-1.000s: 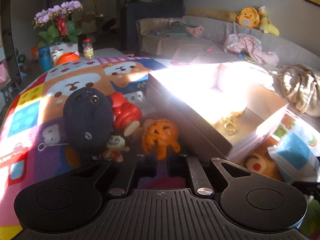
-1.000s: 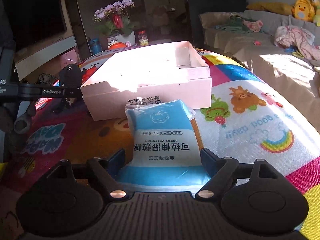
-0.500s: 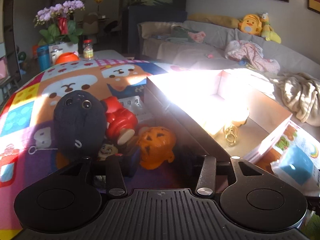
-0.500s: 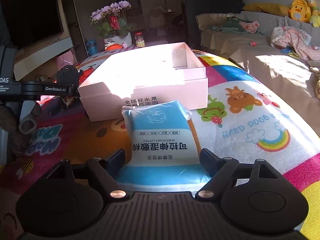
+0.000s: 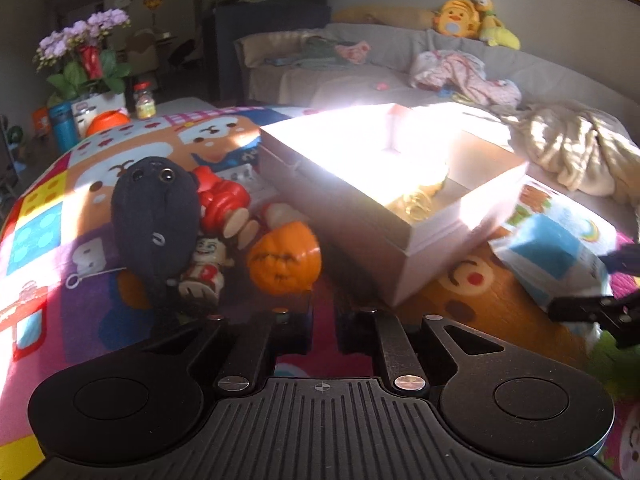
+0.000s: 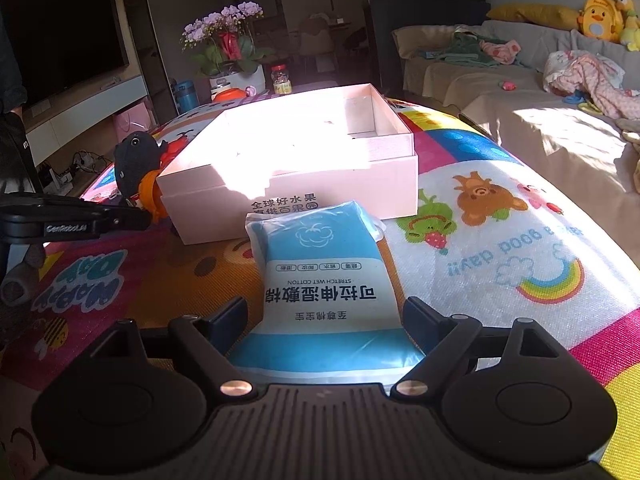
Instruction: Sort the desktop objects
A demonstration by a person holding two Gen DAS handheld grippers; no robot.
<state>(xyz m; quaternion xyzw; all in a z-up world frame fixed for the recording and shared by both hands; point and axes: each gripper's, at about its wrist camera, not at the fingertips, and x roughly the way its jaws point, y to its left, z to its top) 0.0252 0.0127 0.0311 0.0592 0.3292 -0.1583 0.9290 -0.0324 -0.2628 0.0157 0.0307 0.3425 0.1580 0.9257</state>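
An open pink box [image 5: 404, 216] [image 6: 304, 184] sits mid-table. Left of it lie an orange pumpkin toy [image 5: 285, 258], a dark plush [image 5: 156, 216], a red figure [image 5: 222, 200] and a small doll figure [image 5: 202, 268]. My left gripper [image 5: 323, 330] is nearly shut and empty, just short of the pumpkin. A blue and white wet-cotton pack [image 6: 326, 276] [image 5: 552, 252] lies in front of the box. My right gripper [image 6: 325, 320] is open, its fingers on either side of the pack's near end.
A colourful cartoon mat [image 6: 500, 240] covers the table. A flower pot [image 6: 232, 52], a jar [image 6: 281, 79] and a blue cup [image 6: 187, 94] stand at the far edge. A sofa with clothes [image 5: 460, 76] lies beyond.
My left gripper opened wide half a second ago, then closed to a narrow gap and drew back from the pumpkin. My right gripper stays open around the pack.
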